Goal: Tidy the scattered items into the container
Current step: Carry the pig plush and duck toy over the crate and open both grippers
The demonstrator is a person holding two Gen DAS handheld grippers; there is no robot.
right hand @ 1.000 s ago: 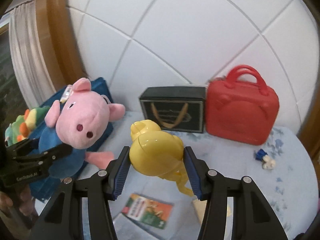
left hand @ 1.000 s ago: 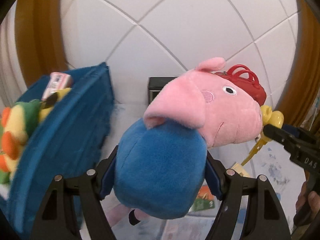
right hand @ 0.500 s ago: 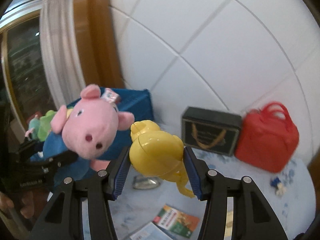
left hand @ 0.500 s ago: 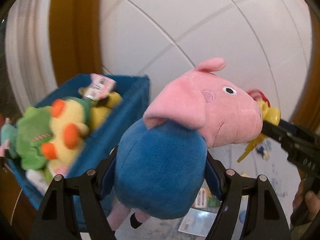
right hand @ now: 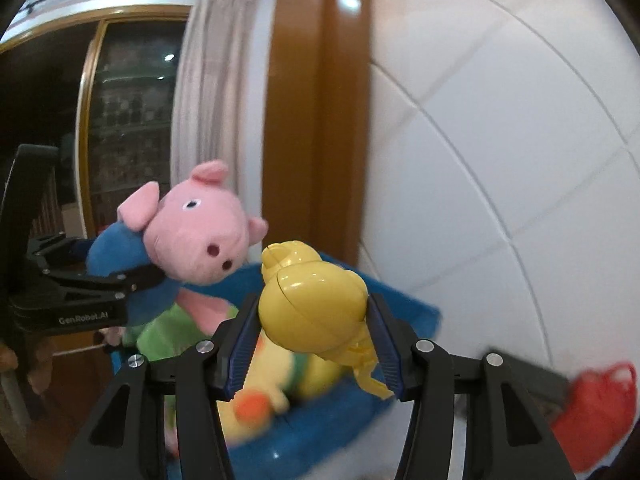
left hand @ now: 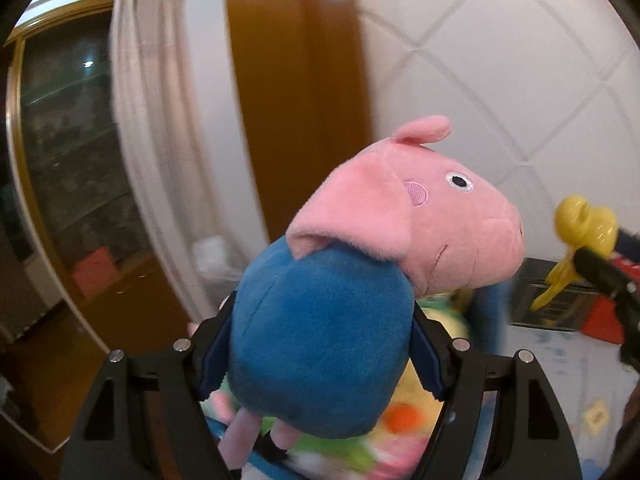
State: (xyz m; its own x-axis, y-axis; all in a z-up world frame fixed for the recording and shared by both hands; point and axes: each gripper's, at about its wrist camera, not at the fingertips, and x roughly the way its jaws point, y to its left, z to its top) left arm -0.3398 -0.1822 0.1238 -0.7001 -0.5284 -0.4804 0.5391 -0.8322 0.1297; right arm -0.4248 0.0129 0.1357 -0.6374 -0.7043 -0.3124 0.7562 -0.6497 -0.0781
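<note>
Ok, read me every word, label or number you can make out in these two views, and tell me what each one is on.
"GenRobot.AI": white lettering on the black body of the left gripper, seen from the right wrist view.
Nothing else is readable: the pig plush and yellow toy carry no text, and the small yellow tag is too blurred.

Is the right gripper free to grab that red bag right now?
Probably not. The right gripper is already shut on the yellow plastic toy, and it points toward the blue bin, with the red bag off at the frame's lower right.
</note>
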